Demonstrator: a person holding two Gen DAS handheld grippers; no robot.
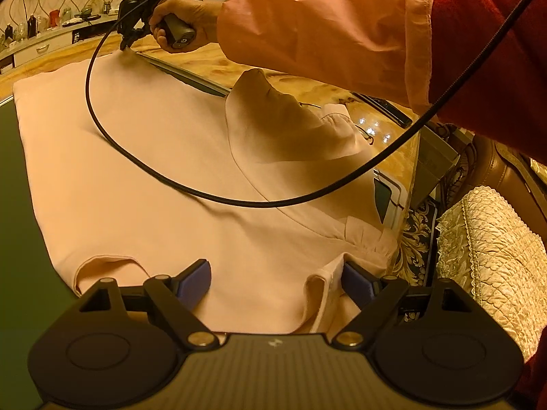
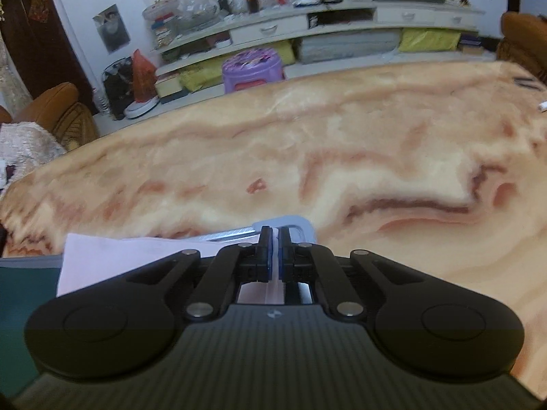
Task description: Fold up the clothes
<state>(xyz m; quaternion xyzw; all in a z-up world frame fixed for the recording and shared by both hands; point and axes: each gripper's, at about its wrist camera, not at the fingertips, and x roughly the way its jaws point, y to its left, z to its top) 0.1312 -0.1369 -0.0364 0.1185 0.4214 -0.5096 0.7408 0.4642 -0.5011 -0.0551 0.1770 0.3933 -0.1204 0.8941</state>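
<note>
From my left wrist camera I see the pink garment (image 1: 143, 157) spread flat across the marbled surface (image 1: 383, 109), its body lying smooth with one sleeve (image 1: 283, 126) folded in over the chest and bunched up into a peak near the far edge. My left gripper (image 1: 273, 282) hangs just above the near hem, its jaws spread wide and holding nothing; the right blue pad (image 1: 355, 282) sits just beside a turned-up flap of the hem, though I cannot tell whether it touches it. A black cable (image 1: 102, 126) loops over the cloth. At the far corner of the garment a hand (image 1: 186, 22) in a peach sleeve (image 1: 324, 34) holds my right gripper (image 1: 123, 45), whose tip is down at the fabric edge, next to a dark strip (image 1: 184, 75) that runs along the garment's far side. From the right wrist camera, the right gripper (image 2: 275, 239) has its jaws clenched nearly together; whether a bit of cloth is caught between them I cannot tell. A corner of the pink cloth (image 2: 102, 256) shows just below and left of it, with a pale metal piece (image 2: 290, 223) right behind the fingertips. Beyond lies bare marbled surface (image 2: 307, 143), then a purple stool (image 2: 251, 70) and cluttered shelves (image 2: 307, 24) against the wall.
</note>
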